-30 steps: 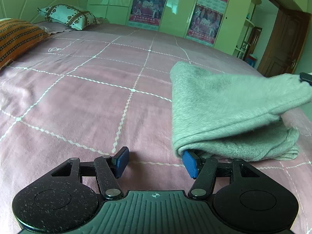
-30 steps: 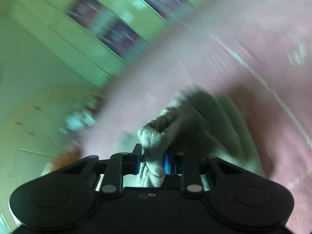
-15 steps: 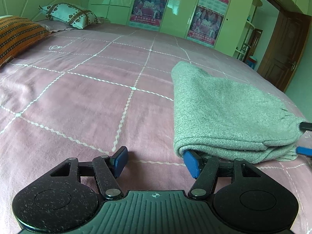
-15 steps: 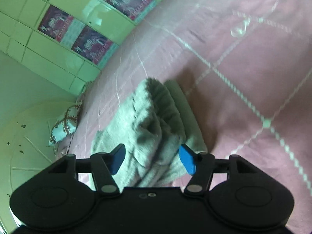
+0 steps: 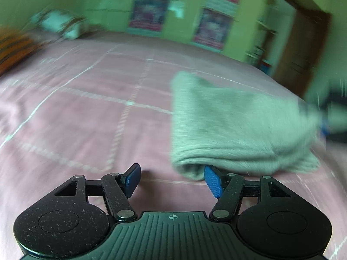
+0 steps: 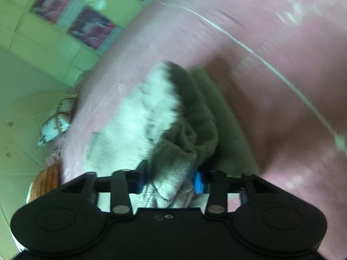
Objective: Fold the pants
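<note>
The grey pants [image 5: 234,127] lie folded in a thick stack on the pink bed [image 5: 86,108], right of centre in the left wrist view. My left gripper [image 5: 172,181] is open and empty, its right pad at the stack's near folded corner. In the right wrist view my right gripper [image 6: 170,181] is shut on a bunched end of the pants [image 6: 171,160], with the stack stretching away in front. The right gripper shows blurred at the stack's far right end in the left wrist view [image 5: 325,127]. Both views are motion-blurred.
Pillows [image 5: 56,23] and an orange striped cushion [image 5: 15,45] lie at the bed's far left. Green wardrobes with posters [image 5: 149,10] stand behind the bed, a brown door [image 5: 303,49] at the right. The bed's right edge is close behind the pants.
My right gripper, open half a second ago, has shut on the pants' end again. My left gripper has lifted and tilted slightly, staying open.
</note>
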The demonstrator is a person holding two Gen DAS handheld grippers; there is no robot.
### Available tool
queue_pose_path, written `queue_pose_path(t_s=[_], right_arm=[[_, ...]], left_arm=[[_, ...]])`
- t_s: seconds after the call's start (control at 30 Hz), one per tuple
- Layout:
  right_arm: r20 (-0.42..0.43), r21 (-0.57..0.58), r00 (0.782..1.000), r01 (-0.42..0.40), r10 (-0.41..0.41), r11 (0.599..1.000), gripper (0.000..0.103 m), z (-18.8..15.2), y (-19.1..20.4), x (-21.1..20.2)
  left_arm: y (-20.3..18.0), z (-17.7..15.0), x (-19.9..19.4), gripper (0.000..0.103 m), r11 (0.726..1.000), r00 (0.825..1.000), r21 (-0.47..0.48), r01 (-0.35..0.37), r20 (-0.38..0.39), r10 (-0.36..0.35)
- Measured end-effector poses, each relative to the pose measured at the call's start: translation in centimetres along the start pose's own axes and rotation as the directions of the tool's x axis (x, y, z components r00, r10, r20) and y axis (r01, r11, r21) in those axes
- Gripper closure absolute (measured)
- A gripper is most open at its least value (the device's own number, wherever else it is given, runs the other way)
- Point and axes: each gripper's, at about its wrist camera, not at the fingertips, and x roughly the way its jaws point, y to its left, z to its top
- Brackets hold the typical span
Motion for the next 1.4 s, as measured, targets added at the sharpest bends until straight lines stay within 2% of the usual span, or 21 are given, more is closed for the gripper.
queue_pose_path(t_s=[0.07, 0.13, 0.17, 0.23, 0.3, 0.33, 0.4, 0.43, 0.47, 0.53, 0.67, 0.8, 0.87, 0.9, 0.97, 1.07, 1.1, 1.13, 1.17, 1.27, 1.4], right_arm=[[0.059, -0.061, 0.993, -0.100, 0.103, 0.993, 0.075, 0.9, 3.0, -2.0], [0.085, -0.111, 0.980, -0.168, 0.177, 0.980, 0.075, 1.8, 5.9, -3.7], [0.107, -0.137, 0.973, -0.189, 0.204, 0.972, 0.075, 2.1, 6.9, -4.7], [0.155, -0.176, 0.961, -0.201, 0.229, 0.964, 0.075, 2.4, 7.7, -6.6], [0.192, -0.183, 0.959, -0.171, 0.206, 0.968, 0.076, 2.1, 6.4, -7.0], [0.200, -0.189, 0.969, -0.105, 0.143, 0.976, 0.076, 1.5, 4.6, -5.8], [0.069, -0.045, 0.997, 0.039, -0.035, 0.998, 0.079, 1.1, -0.2, -1.1], [-0.022, 0.064, 0.996, 0.084, -0.083, 0.994, 0.079, 0.4, -3.0, 0.7], [0.013, 0.078, 0.999, 0.039, -0.041, 0.996, 0.078, -0.2, -3.9, 0.3], [0.042, -0.008, 0.998, 0.040, -0.040, 0.999, 0.078, -1.0, -3.1, -0.3], [0.061, 0.024, 0.998, 0.004, -0.006, 1.000, 0.079, -0.3, -2.8, -1.3], [0.141, -0.043, 0.989, -0.046, 0.052, 0.998, 0.079, 0.0, -1.7, -3.0], [0.046, 0.013, 0.997, 0.061, -0.062, 0.998, 0.079, 0.6, -4.2, 0.1], [0.019, 0.079, 0.999, 0.035, -0.037, 0.996, 0.078, 0.8, -5.8, 0.7], [-0.001, 0.087, 1.000, -0.010, 0.010, 0.996, 0.072, 1.4, -6.0, -0.2], [0.054, -0.038, 0.998, -0.010, 0.012, 0.999, 0.064, 1.4, -4.6, -3.0], [0.064, -0.066, 0.998, -0.024, 0.028, 0.998, 0.054, 1.3, -4.5, -3.9], [0.068, -0.084, 0.997, -0.035, 0.041, 0.996, 0.044, 1.0, -4.6, -4.6], [0.070, -0.090, 0.997, -0.037, 0.044, 0.995, 0.026, 0.9, -4.7, -5.1], [0.087, -0.047, 0.993, -0.077, 0.081, 0.996, 0.025, 1.5, -6.1, -6.1], [0.075, 0.048, 0.992, -0.100, 0.096, 0.994, 0.014, 1.7, -7.8, -6.4]], left_arm=[[-0.7, 1.0, 1.1, 0.039, 0.998, 0.999, 0.042, -0.046, 0.000, 0.046], [0.5, 2.2, 1.7, 0.035, 0.991, 0.991, -0.036, -0.130, 0.014, 0.130], [1.3, 2.4, 1.5, 0.029, 0.990, 0.993, -0.084, -0.113, 0.034, 0.116], [1.4, 2.3, 0.9, 0.026, 0.989, 0.988, -0.073, -0.127, 0.079, 0.133], [1.7, 1.7, 1.3, 0.026, 0.988, 0.988, -0.079, -0.130, 0.069, 0.135], [2.0, 1.2, 1.7, 0.026, 0.986, 0.990, -0.105, -0.128, 0.049, 0.133], [2.3, 0.4, 1.8, 0.026, 0.986, 0.992, -0.120, -0.118, 0.038, 0.124], [2.3, 0.3, 1.7, 0.026, 0.986, 0.991, -0.119, -0.120, 0.042, 0.126], [2.3, 0.3, 1.8, 0.026, 0.985, 0.991, -0.123, -0.119, 0.040, 0.125], [2.6, 0.3, 2.0, 0.026, 0.985, 0.992, -0.130, -0.114, 0.039, 0.120], [2.4, 0.1, 1.7, 0.026, 0.987, 0.992, -0.124, -0.103, 0.053, 0.110], [2.2, 0.0, 2.3, 0.022, 0.990, 0.994, -0.095, -0.102, 0.034, 0.106], [2.0, 0.2, 2.3, 0.022, 0.991, 0.994, -0.082, -0.108, 0.023, 0.110], [2.0, 0.3, 2.0, 0.022, 0.991, 0.994, -0.081, -0.106, 0.017, 0.108], [2.2, 0.3, 1.6, 0.022, 0.992, 0.995, -0.078, -0.098, 0.008, 0.099], [2.3, 0.2, 0.6, 0.014, 0.993, 0.996, -0.082, -0.088, -0.019, 0.087], [2.4, 0.1, 0.1, 0.001, 0.993, 0.996, -0.081, -0.082, -0.025, 0.080], [2.5, 0.0, -0.4, 0.000, 0.994, 0.997, -0.078, -0.079, -0.027, 0.077], [2.8, -0.1, -1.0, 0.000, 0.994, 0.997, -0.080, -0.074, -0.027, 0.072], [5.0, 0.1, -2.6, 0.000, 0.984, 1.000, -0.178, 0.012, -0.010, -0.014], [7.1, 1.9, -2.4, 0.000, 0.951, 0.994, -0.292, 0.106, 0.024, -0.103]])
